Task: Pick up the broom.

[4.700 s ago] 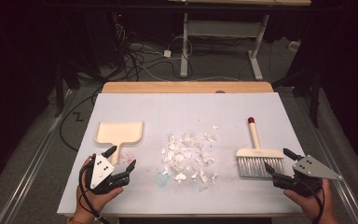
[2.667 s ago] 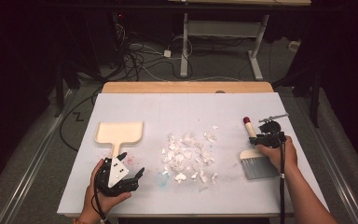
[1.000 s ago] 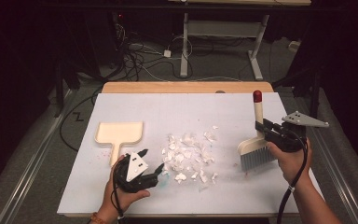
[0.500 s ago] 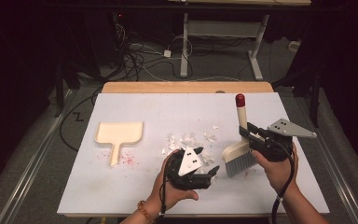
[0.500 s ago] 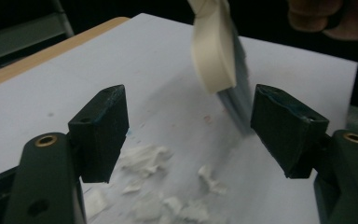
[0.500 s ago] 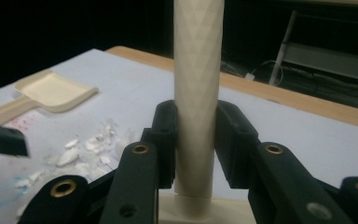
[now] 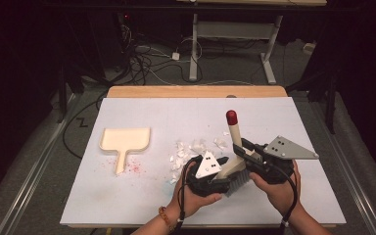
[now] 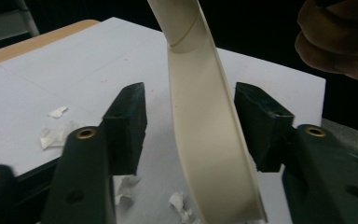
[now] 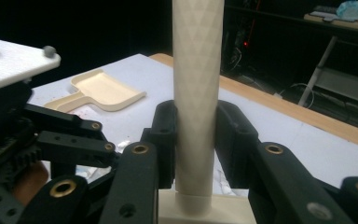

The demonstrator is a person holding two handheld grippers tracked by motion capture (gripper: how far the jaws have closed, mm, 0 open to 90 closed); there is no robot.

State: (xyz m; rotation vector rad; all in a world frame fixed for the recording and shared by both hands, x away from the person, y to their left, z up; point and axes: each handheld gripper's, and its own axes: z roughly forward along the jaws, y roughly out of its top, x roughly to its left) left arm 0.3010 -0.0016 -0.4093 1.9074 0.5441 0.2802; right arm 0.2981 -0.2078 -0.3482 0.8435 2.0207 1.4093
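My right gripper [image 7: 245, 151] [image 9: 198, 140] is shut on the cream handle [image 9: 198, 84] of a hand brush [image 7: 235, 142], just above its head. The brush stands nearly upright over the table's front middle, red tip [image 7: 231, 117] up. My left gripper [image 7: 224, 180] [image 8: 193, 107] has come in from the left at the brush head [image 8: 205, 140]. Its jaws have just been closing. The head's thin edge stands between the pads [image 8: 128, 121], with a gap showing on each side. Torn white paper scraps [image 7: 191, 152] lie just left of the brush.
A cream dustpan [image 7: 125, 139] [image 9: 105, 91] lies at the left of the white table [image 7: 152, 112], red specks [image 7: 134, 166] by its handle. A wooden strip [image 7: 196, 91] borders the far edge. Beyond it are a dark floor, cables and table legs. A hand [image 8: 340, 37] is at the upper right.
My right gripper took the brush off the table's right side and carried it left toward the scraps. My left hand moved right from the dustpan to the brush head.
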